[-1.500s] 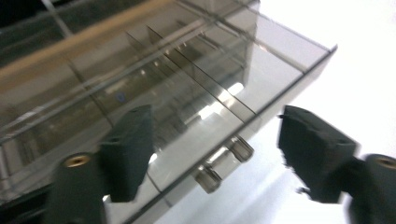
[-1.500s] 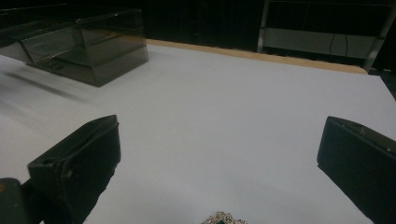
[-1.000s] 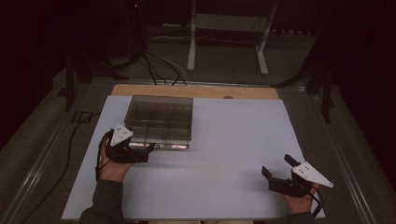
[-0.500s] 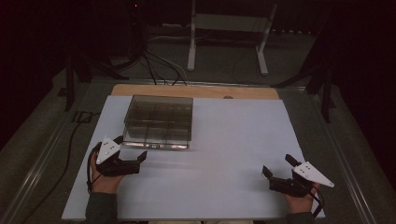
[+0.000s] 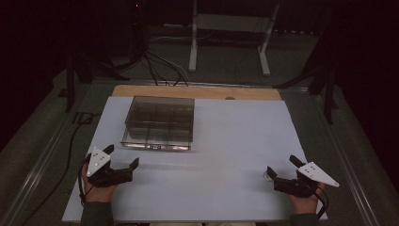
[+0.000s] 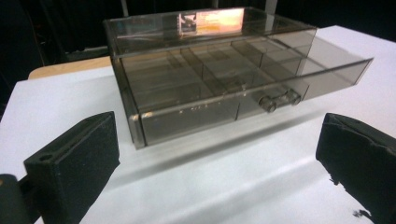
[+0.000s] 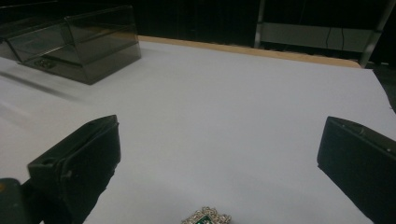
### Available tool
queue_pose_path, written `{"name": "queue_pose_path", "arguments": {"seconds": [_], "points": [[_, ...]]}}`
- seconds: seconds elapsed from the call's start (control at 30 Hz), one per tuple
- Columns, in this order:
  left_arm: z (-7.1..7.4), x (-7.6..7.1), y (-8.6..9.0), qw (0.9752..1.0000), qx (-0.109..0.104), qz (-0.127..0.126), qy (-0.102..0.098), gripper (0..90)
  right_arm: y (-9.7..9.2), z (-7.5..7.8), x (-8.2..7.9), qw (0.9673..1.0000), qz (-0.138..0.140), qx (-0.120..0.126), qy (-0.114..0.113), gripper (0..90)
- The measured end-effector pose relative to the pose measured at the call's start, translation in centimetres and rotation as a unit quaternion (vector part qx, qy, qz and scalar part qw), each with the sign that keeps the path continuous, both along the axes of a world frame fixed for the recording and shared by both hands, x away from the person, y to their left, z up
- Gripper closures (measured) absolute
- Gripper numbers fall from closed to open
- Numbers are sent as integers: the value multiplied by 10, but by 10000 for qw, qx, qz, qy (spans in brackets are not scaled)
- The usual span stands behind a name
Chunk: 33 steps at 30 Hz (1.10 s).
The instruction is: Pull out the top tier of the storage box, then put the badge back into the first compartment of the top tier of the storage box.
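— Fingers [image 6: 74,172] on the left gripper [image 5: 123,162] are spread wide, nothing between them; can you see that from where you stand?

— Yes. It sits low at the near left of the white sheet [image 5: 235,141], held in a hand [image 5: 96,190], its jaws turned toward the smoky clear drawer box [image 5: 160,123].

— Touching the box?

— No — apart from it, with bare sheet between. From the left gripper view the box [image 6: 219,79] stands just ahead, its drawer drawn partway out, the little double knob [image 6: 279,100] on the front facing the jaws. Dividers split the drawer into compartments; I cannot tell whether anything lies in them.

— And the right gripper [image 5: 282,173]?

— Also gaping, holding nothing, down at the near right corner of the sheet, well apart from the box. Right by its jaws lies a small ornate brooch [image 7: 205,217] — silvery edging, a bit of green at the centre — flat on the sheet, between the two pads but not pinched by them.

— Box square on the table?

— Sits toward the far left of the sheet, near the wooden edge [image 5: 197,92] behind it.
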State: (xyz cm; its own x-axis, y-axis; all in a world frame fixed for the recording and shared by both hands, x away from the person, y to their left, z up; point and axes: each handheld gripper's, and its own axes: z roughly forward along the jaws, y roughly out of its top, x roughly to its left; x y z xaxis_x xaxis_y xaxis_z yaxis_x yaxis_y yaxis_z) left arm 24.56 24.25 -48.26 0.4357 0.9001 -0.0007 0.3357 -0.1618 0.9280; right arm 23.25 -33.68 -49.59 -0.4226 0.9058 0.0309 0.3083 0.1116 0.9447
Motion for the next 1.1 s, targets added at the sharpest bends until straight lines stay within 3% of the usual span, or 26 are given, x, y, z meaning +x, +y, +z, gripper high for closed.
{"name": "queue_pose_path", "arguments": {"seconds": [0.4, 0.73, 0.9, 1.1], "points": [[-4, 1, 4, 10000, -32, 86, 28, 6, 3, 3, -2, 9992, 114, -379, 42, 0], [-5, 3, 0, 10000, 40, 64, 52, 6, -4, 3, 6, 9955, 116, -722, 595, 0], [-6, 4, -2, 9999, 77, 79, 63, 6, -8, 2, 11, 9921, 10, -889, 888, 0], [-7, 4, -2, 9999, 66, 105, 69, 7, -16, -4, 19, 9896, -70, -727, 1236, 24]]}}
